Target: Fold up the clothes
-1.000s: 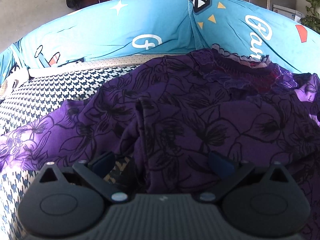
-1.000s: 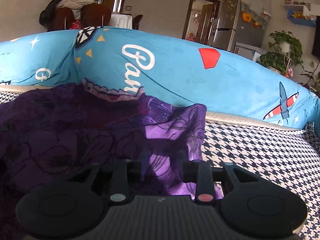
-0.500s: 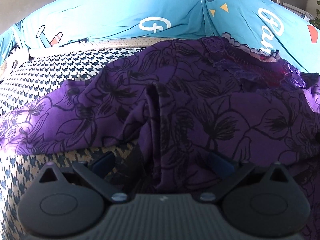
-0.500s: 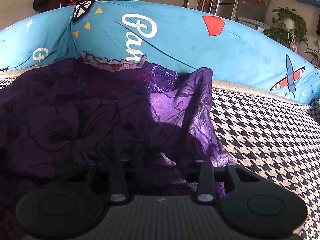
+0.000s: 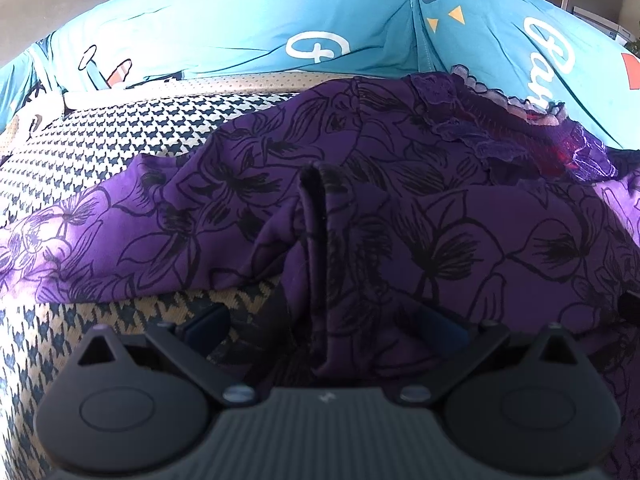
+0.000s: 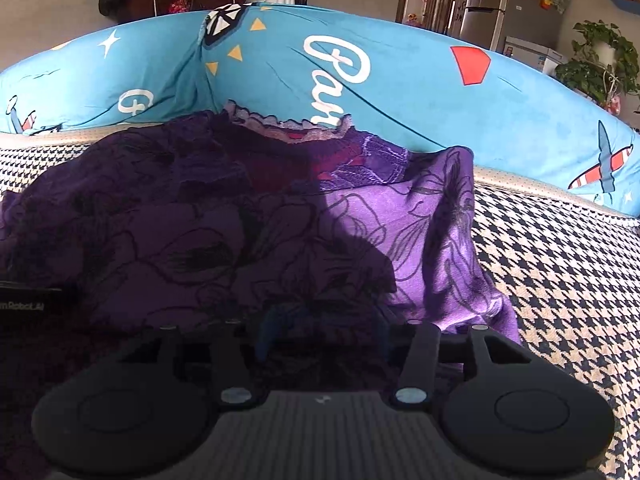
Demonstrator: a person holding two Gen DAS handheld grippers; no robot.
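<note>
Hard sunlight from right, deep shadows, fisheye-bowed edges

garment (image 5: 400, 208) on seat cover (image 5: 100, 152) | cushions (image 5: 240, 32) behind | fridge (image 6: 492, 16) behind cushions

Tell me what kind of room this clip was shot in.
Most likely a home living room: a purple floral garment lies on a houndstooth-covered sofa seat with blue printed back cushions, and behind them stand a fridge and a potted plant.
</note>
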